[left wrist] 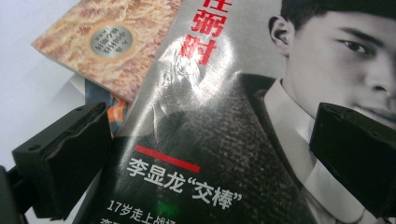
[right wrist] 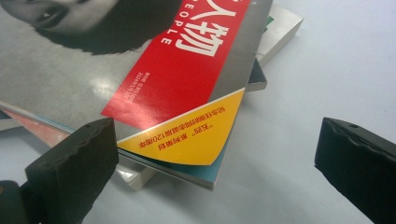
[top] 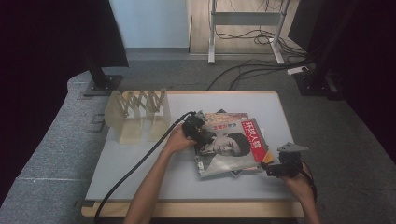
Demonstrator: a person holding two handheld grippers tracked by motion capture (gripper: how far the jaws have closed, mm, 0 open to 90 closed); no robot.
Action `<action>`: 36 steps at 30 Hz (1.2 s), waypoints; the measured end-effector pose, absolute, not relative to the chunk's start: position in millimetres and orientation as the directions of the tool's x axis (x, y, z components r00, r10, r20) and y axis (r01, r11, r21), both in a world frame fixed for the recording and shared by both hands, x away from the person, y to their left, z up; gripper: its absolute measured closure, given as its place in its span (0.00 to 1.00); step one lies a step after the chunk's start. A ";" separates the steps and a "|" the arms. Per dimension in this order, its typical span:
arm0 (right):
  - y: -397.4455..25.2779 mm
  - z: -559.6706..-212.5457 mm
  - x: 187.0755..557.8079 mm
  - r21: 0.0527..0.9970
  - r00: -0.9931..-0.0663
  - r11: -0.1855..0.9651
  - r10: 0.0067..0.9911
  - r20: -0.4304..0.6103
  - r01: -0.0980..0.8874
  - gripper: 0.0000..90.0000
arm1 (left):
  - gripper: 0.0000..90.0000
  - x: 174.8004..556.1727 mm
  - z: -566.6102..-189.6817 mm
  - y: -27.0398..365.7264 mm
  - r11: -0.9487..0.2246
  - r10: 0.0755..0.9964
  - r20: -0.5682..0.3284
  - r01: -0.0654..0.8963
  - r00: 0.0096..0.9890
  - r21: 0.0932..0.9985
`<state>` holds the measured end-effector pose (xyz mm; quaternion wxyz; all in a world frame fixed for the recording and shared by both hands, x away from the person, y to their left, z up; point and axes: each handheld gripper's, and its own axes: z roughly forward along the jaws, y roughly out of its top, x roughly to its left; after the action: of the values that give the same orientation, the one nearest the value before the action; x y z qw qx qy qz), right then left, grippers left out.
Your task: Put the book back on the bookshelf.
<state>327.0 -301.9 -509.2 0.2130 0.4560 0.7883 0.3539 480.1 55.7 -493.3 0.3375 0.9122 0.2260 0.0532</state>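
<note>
Magazine [top: 229, 148] is lying on top of a loose pile of books [top: 223, 116] right of the bench's [top: 140, 172] middle, its red-banded corner overhanging toward your right claw [top: 270, 169], whose jaws are gaping beside it. Your left claw [top: 198, 135] is hovering spread over the grey portrait cover. Bare white bench is lying open in front; a wooden rack [top: 138, 114] is standing back left.

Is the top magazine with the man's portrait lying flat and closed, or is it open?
Closed and flat: the magazine shows its whole front cover, lying on the stack of books.
</note>
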 end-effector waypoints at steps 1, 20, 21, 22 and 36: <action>-302.4 -509.3 327.8 0.752 -0.491 0.333 0.871 -0.014 0.569 0.00 | 0.00 479.3 -493.2 56.5 -0.671 0.448 -0.057 0.377 0.892 0.638; -313.8 -511.6 346.6 0.748 -0.447 0.293 0.894 0.005 0.596 0.00 | 0.00 454.8 -492.7 73.7 -0.677 0.427 -0.088 0.382 0.900 0.629; -314.0 -511.8 347.7 0.748 -0.445 0.291 0.896 0.006 0.597 0.00 | 0.00 453.3 -492.6 75.0 -0.676 0.426 -0.091 0.383 0.900 0.630; -314.2 -511.8 348.8 0.748 -0.442 0.288 0.897 0.008 0.598 0.00 | 0.00 452.0 -492.6 76.4 -0.675 0.425 -0.092 0.383 0.901 0.630; -310.1 -511.0 368.4 0.741 -0.407 0.275 0.913 -0.003 0.613 0.01 | 0.00 429.8 -493.3 92.6 -0.667 0.433 -0.109 0.400 0.895 0.628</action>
<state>368.4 -310.1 -511.0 0.2215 0.4974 0.7672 0.3390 429.8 92.6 -493.3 0.3381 0.9127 0.2281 0.0247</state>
